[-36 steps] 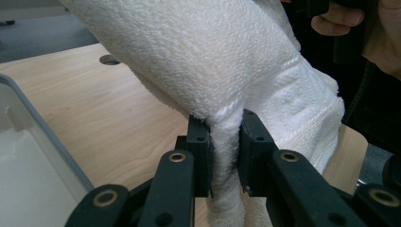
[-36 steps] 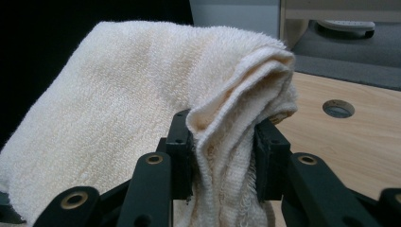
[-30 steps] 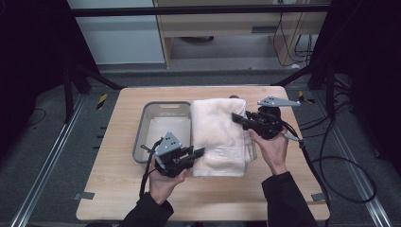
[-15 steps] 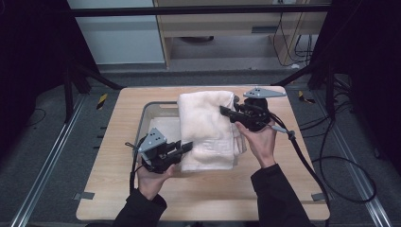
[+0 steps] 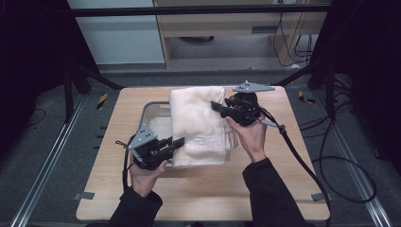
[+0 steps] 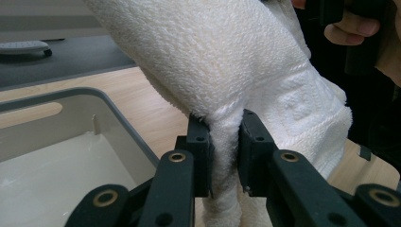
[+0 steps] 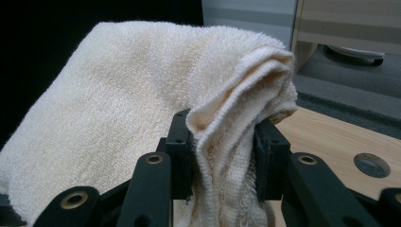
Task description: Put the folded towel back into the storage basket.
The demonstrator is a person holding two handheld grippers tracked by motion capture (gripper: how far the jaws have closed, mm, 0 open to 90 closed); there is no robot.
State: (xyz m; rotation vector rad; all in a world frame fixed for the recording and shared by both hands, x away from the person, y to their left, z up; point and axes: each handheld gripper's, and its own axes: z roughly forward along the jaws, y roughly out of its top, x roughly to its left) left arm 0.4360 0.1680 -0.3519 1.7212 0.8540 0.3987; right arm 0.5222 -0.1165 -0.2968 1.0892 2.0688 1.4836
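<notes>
A folded cream towel (image 5: 198, 123) hangs lifted above a grey plastic bin (image 5: 153, 109) in the middle of the wooden table (image 5: 203, 194). My left gripper (image 5: 182, 140) is shut on the towel's near left edge; in the left gripper view its pads (image 6: 201, 142) pinch a thick fold of the towel (image 6: 227, 61). At the far right corner my right gripper (image 5: 213, 105) is shut on the cloth, and in the right gripper view several layers of the towel (image 7: 142, 80) are bunched between its pads (image 7: 182, 137).
The bin's inside (image 6: 52, 175) is pale and lies below and left of the towel. A wooden cabinet (image 5: 236, 23) stands beyond the table. Cables (image 5: 302, 156) trail from the right gripper over the table's right side. A round hole (image 7: 372, 164) marks the tabletop.
Both grippers have moved left and up with the towel. The towel has risen off the bin and now hangs further toward the left of the table.
</notes>
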